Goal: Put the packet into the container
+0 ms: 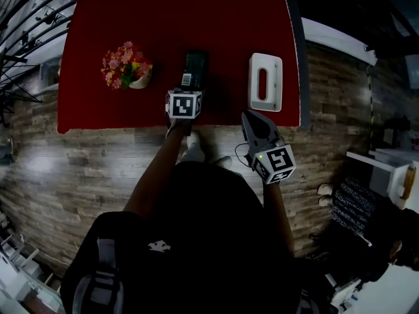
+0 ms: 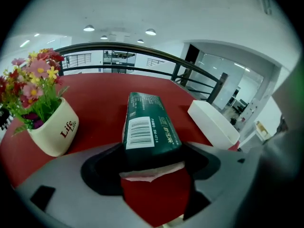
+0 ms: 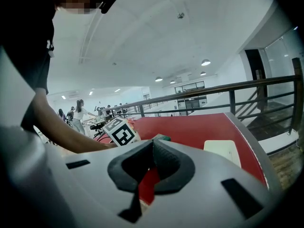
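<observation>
A dark green packet [image 1: 195,67] with a white barcode label lies on the red table [image 1: 131,18]. My left gripper [image 1: 188,87] is at its near end. In the left gripper view the packet [image 2: 147,127] sits between the black pads, which touch both of its sides, and the left gripper [image 2: 152,167] closes round it. The white container [image 1: 273,84] stands to the right, also seen as the container [image 2: 211,122]. My right gripper [image 1: 247,116] hovers shut just off the table's front edge. In its own view the right gripper [image 3: 153,148] holds nothing.
A cream pot of pink and yellow flowers [image 1: 127,66] stands left of the packet, close to it in the left gripper view as the pot [image 2: 47,122]. A dark railing [image 2: 142,51] runs behind the table. The floor around is wooden planks [image 1: 78,156].
</observation>
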A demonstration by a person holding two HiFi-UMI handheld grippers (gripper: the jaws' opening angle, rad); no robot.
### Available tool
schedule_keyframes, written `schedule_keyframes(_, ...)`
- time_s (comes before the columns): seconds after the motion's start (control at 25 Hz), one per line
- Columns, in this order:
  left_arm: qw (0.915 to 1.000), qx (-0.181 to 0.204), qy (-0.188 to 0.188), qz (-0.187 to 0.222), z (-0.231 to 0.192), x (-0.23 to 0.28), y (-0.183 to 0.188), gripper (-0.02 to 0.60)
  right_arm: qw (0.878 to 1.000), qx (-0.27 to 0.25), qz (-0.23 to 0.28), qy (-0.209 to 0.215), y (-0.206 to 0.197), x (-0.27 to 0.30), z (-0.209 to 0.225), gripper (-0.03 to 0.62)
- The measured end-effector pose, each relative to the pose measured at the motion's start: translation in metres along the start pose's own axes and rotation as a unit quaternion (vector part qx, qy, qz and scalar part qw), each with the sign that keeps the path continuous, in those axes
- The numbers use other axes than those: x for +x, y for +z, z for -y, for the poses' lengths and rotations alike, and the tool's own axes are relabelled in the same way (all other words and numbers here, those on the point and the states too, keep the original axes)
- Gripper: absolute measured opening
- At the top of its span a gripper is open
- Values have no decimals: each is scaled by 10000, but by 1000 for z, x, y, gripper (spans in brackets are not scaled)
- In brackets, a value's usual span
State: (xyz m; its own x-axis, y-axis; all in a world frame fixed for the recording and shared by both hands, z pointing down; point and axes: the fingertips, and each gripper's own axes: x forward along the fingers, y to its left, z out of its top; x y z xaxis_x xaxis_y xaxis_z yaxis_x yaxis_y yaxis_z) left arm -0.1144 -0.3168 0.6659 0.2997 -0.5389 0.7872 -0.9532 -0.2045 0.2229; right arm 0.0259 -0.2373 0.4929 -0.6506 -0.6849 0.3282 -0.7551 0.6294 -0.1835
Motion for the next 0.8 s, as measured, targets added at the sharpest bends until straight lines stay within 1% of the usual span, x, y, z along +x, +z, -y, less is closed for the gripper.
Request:
schedule_keyframes(0.08, 9994, 347, -71, 10, -1, -4, -3, 380, 10000, -43, -39, 8, -1, 1, -1, 21)
schedule_keyframes(0.16, 9966, 802, -132, 111, -1, -13, 1, 379, 9999, -133, -60, -14, 1, 3, 0, 21)
schedule_keyframes(0.24, 9915, 1264, -254, 190, 1, -24, 2, 376, 9996, -266, -73, -79, 2, 6, 1, 21)
schedule_keyframes(0.32, 9867, 1540, -440, 270, 3, -38, 0, 374, 9992, -375, -107, -85, 3, 9, -1, 21)
schedule_keyframes(0.4, 9813, 1770, -655, 391, 7, -52, 2, 374, 9987, -480, -189, 32, 1, 11, -2, 23)
schedule_keyframes(0.48, 9724, 2108, -878, 481, 15, -64, 6, 373, 9971, -687, -302, 143, 1, 12, -2, 23)
schedule_keyframes(0.56, 9596, 2545, -1113, 450, 23, -73, 8, 373, 9928, -1075, -460, 245, 0, 14, -2, 24)
schedule_keyframes(0.64, 9410, 3043, -1435, 359, 31, -81, 6, 373, 9822, -1664, -748, 440, -5, 18, -6, 26)
schedule_keyframes(0.68, 9300, 3294, -1603, 290, 36, -86, 3, 373, 9738, -1975, -957, 599, -10, 20, -9, 61)
schedule_keyframes(0.72, 9189, 3532, -1743, 197, 41, -92, -1, 373, 9635, -2266, -1199, 772, -16, 21, -13, 189)
schedule_keyframes(0.76, 9085, 3748, -1848, 87, 44, -97, -6, 373, 9520, -2541, -1431, 927, -21, 22, -16, 222)
schedule_keyframes(0.8, 8993, 3926, -1926, -26, 46, -102, -10, 373, 9403, -2804, -1611, 1058, -24, 23, -18, 238)
